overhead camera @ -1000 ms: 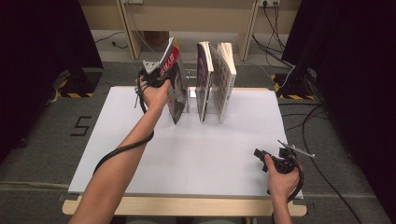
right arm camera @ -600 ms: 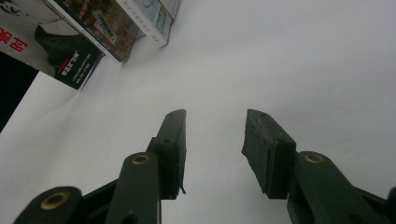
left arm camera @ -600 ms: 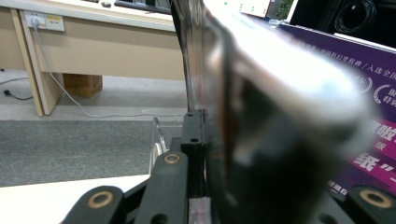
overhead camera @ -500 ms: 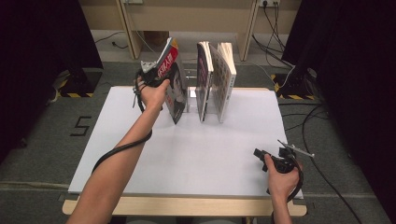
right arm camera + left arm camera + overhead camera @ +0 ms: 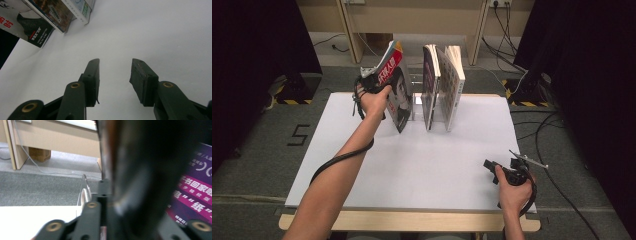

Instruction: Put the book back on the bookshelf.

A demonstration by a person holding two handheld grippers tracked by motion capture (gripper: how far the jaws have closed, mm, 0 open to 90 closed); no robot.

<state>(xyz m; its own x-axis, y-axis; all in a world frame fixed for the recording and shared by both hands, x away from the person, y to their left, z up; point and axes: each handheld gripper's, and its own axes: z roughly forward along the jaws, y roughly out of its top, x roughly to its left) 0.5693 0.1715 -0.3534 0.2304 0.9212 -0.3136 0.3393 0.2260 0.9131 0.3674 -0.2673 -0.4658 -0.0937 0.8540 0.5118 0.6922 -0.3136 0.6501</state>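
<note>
A book with a red-and-white cover and a dark portrait [image 5: 398, 95] stands tilted at the back of the white table [image 5: 412, 165], its top leaning left. My left gripper [image 5: 379, 82] grips its upper edge. Its jaws have just been closing, with the book's dark blurred edge [image 5: 140, 170] between them. Right of it, other books [image 5: 442, 87] stand upright in a clear stand [image 5: 83, 192]; one shows a purple cover [image 5: 195, 190]. My right gripper [image 5: 488, 164] rests at the table's front right, its jaws [image 5: 115, 63] open with nothing between them, pointing toward the books [image 5: 57, 15].
Wooden furniture legs and cables [image 5: 507, 30] lie on the grey carpet beyond the table. Black curtains [image 5: 257, 45] hang on both sides. The left gripper's cable [image 5: 337, 160] trails along the forearm over the table.
</note>
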